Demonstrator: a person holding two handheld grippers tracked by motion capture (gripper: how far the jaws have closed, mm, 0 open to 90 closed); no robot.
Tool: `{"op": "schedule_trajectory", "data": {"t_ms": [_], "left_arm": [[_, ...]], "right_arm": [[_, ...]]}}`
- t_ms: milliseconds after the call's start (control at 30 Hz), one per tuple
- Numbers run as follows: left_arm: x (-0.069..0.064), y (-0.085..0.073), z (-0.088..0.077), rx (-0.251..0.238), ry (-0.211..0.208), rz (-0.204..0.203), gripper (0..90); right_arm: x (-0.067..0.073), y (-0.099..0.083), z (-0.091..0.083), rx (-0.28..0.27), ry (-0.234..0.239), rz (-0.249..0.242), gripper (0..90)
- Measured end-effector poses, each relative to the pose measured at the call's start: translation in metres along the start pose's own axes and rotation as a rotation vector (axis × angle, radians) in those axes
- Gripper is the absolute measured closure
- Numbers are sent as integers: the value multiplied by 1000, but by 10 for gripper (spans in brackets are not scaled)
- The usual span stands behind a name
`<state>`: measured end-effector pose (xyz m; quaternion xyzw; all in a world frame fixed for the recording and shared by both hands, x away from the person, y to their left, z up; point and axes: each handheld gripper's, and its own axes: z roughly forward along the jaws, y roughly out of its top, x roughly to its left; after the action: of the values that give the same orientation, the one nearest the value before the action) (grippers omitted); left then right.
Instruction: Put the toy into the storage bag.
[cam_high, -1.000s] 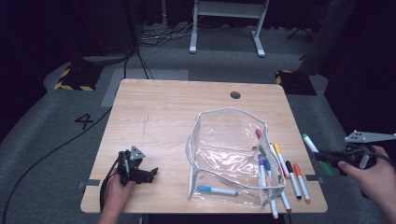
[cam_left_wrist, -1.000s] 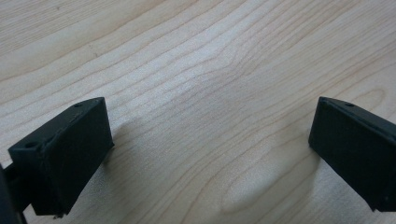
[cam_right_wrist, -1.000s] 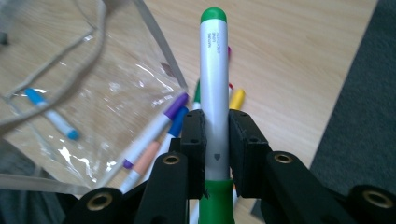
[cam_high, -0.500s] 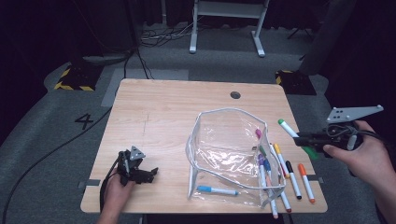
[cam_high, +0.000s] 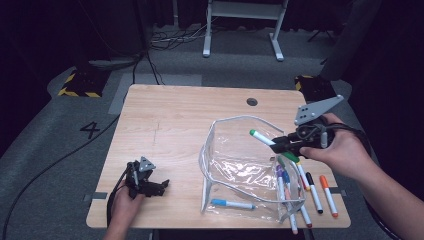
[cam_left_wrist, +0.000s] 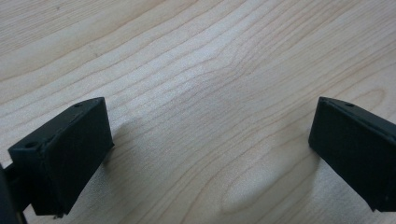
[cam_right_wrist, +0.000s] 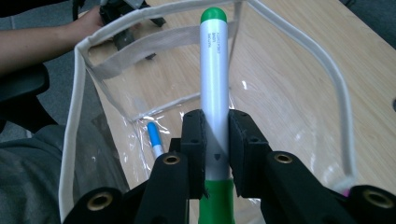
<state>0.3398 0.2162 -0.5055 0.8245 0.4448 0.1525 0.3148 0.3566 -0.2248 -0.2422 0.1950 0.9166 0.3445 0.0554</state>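
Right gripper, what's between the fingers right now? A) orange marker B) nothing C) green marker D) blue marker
C: in the right gripper view the right gripper has its fingers pressed on the white barrel of the green marker, which points at the clear pouch; the blue marker lies inside the pouch.

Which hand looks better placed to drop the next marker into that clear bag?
Right. The right gripper is shut on the green marker, which points into the clear bag's open mouth. The left gripper rests open on the table, apart from the bag.
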Motion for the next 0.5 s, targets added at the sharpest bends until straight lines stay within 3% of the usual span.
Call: {"op": "schedule_trajectory", "data": {"t_ms": [300, 500], "left_arm": [[0, 0, 0, 0, 0, 0, 0], [0, 0, 0, 0, 0, 0, 0]], "right_arm": [[6, 24, 35, 31, 76, -98, 773], [5, 30, 59, 68, 106, -120, 773]]}}
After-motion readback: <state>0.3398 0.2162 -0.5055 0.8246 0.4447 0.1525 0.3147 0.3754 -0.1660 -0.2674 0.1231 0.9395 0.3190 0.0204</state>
